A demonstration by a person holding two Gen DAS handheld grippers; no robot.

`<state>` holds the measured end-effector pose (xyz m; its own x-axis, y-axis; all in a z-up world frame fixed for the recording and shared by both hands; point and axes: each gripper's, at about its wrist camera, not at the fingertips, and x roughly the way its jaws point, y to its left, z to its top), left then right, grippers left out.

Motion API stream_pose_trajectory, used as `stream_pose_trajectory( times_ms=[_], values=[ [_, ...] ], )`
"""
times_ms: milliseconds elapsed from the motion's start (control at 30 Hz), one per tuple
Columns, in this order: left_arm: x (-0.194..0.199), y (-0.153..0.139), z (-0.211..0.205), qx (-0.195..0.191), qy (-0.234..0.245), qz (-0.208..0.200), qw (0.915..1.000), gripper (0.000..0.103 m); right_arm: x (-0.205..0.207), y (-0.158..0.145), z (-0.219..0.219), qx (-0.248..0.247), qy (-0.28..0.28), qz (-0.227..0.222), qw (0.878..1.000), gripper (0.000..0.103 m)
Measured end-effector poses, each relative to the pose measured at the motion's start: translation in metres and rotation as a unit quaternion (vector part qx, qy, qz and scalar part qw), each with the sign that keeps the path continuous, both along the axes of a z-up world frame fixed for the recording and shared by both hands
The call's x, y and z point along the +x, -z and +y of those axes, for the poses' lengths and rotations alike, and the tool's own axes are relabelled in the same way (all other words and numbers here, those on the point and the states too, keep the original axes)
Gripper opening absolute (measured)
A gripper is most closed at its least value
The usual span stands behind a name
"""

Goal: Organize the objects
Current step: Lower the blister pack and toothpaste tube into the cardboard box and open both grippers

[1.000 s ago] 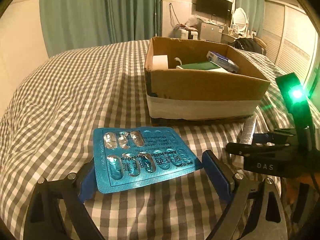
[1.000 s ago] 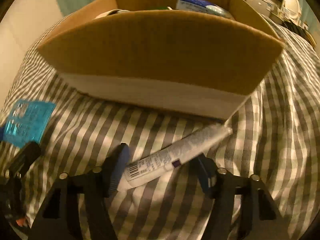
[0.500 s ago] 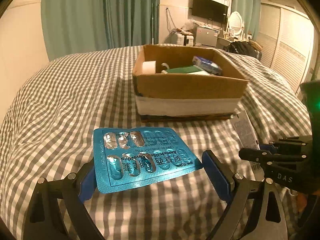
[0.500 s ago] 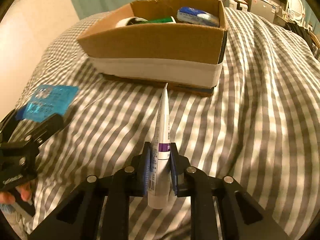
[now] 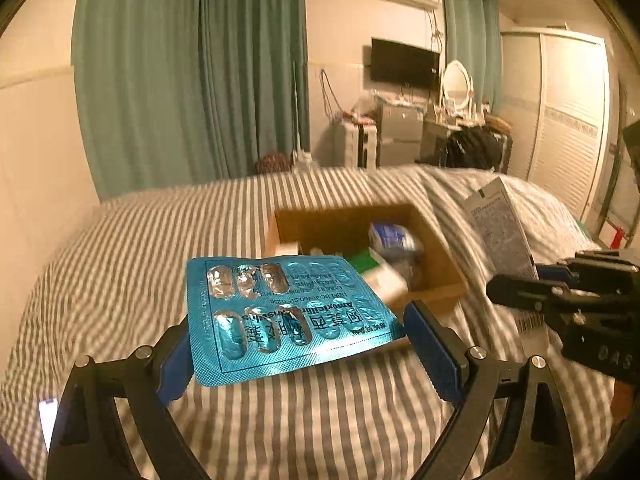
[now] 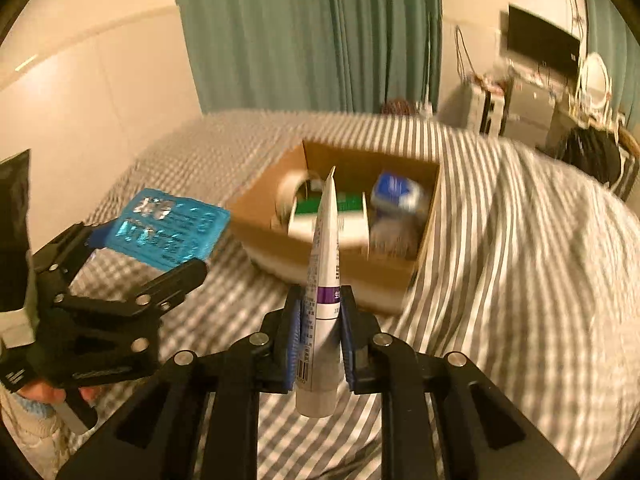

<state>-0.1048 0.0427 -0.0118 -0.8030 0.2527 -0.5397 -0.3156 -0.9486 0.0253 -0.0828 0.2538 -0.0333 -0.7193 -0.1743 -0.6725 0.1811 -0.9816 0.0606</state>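
Right tongs: blue pads pressed in against a white tube with a purple band, gripping it low on its body. Cap end hangs just below the pads; flat crimped tail points up and forward, its tip overlapping the open box beyond. In the left wrist view the same tongs come in from the right edge with the tube standing up out of them.

Left tongs: fingers spread wide. A blue blister pack spans the gap, its left edge at the left pad, its right corner near the right pad. Whether both pads actually bear on it cannot be told. Pack lies roughly flat and clear of the bedding; several pockets already burst. From the right wrist view these tongs sit to the left, the pack sticking out forward of them.

Under both tools: bed in grey-and-white checked cover, blurred.

Ahead of both: open cardboard box on the bed, holding a roll of tape, a green-and-white carton and a blue-and-white packet.

Beyond the bed: teal curtains, a wall-mounted screen, an oval mirror.
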Motion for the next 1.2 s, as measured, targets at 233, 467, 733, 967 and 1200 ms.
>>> stream_pose_trajectory(
  times_ms=[233, 467, 733, 967, 1200],
  values=[
    [-0.060, -0.025, 0.019, 0.006, 0.007, 0.028, 0.9996, 0.096, -0.059, -0.029, 0.000, 0.007, -0.005, 0.033, 0.999, 0.017],
    [-0.119, 0.003, 0.033, 0.014, 0.007, 0.002, 0.9999, 0.096, -0.124, -0.018, 0.011, 0.002, -0.003, 0.008, 1.000, 0.017],
    [-0.155, 0.059, 0.053, -0.013, 0.012, -0.037, 0.9992, 0.096, -0.171, 0.036, 0.021, 0.006, -0.002, -0.043, 0.999, 0.017],
    [-0.164, 0.075, 0.069, -0.036, 0.036, -0.053, 0.9973, 0.096, -0.170, 0.053, 0.035, -0.015, 0.005, -0.057, 0.998, 0.018],
    [-0.155, 0.061, 0.071, -0.032, 0.019, -0.045, 0.9983, 0.101, -0.150, 0.035, 0.035, -0.019, 0.021, -0.029, 0.999, 0.049]
  ],
)
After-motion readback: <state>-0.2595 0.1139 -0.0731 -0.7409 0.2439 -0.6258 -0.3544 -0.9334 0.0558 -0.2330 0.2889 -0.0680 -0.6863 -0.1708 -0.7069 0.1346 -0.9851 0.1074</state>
